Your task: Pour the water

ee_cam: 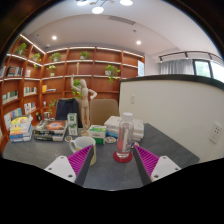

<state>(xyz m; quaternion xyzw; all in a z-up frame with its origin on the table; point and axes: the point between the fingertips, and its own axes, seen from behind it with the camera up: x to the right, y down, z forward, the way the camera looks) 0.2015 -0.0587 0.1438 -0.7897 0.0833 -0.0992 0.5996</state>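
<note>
A tall clear glass (123, 135) with a red base stands on the grey table (110, 175), just ahead of my fingers and nearer the right one. A pale greenish-white cup (80, 143) sits close to the tip of the left finger. My gripper (112, 156) is open, its magenta pads (147, 161) spread wide with only bare tabletop between them. Neither finger touches the glass or the cup.
Beyond the glass lie a white container (111, 127) and several boxes and packets (48, 130) along the table's far side. A person (86, 100) stands by wooden shelves (30, 75) with plants. A white partition wall (185, 115) rises at the right.
</note>
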